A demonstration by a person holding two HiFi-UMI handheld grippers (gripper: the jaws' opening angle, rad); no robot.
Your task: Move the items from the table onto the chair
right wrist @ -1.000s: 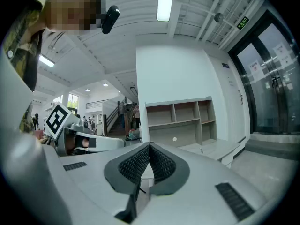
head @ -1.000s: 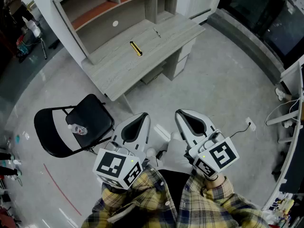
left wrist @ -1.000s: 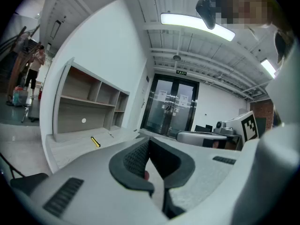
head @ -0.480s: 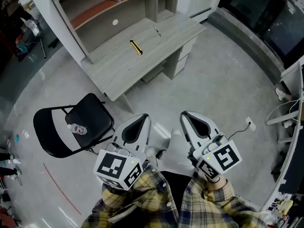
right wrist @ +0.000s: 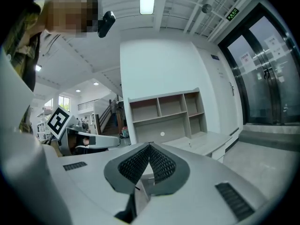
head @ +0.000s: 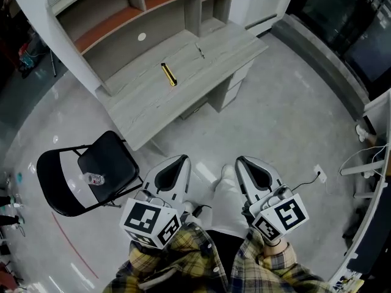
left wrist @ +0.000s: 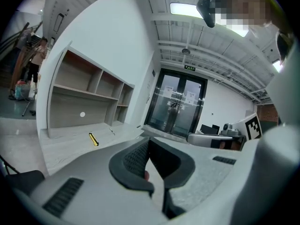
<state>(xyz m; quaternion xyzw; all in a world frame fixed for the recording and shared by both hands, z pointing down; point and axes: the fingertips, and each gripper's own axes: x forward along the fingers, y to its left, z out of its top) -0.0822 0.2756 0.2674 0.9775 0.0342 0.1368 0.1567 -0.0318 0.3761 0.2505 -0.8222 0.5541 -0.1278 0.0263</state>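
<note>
A pale grey wood-grain desk with a shelved hutch (head: 122,23) is standing ahead of the person, and its surface (head: 208,66) is carrying two things. A slim yellow-and-black bar (head: 168,74) is lying about mid-surface, well back from the front edge and just clear of the hutch's foot. A thin dark pen-like stick (head: 200,51), too small to identify, is lying farther right, near the back. A black folding chair with a metal frame (head: 58,185) is standing off the surface's front left corner, apart from it, with a small clear bottle (head: 95,178) resting near the seat's left edge; most of the seat is lying bare.

The left gripper (head: 179,159) and the right gripper (head: 244,161) are pointing side by side toward the desk over bare grey floor (head: 287,115), well short of the front edge. The left fingers (left wrist: 135,157) are pressing together on nothing, and the right fingers (right wrist: 134,165) are likewise meeting with nothing between them. A white cable and plug (head: 317,173) are lying on the floor at the right, away from the path to the desk.
</note>
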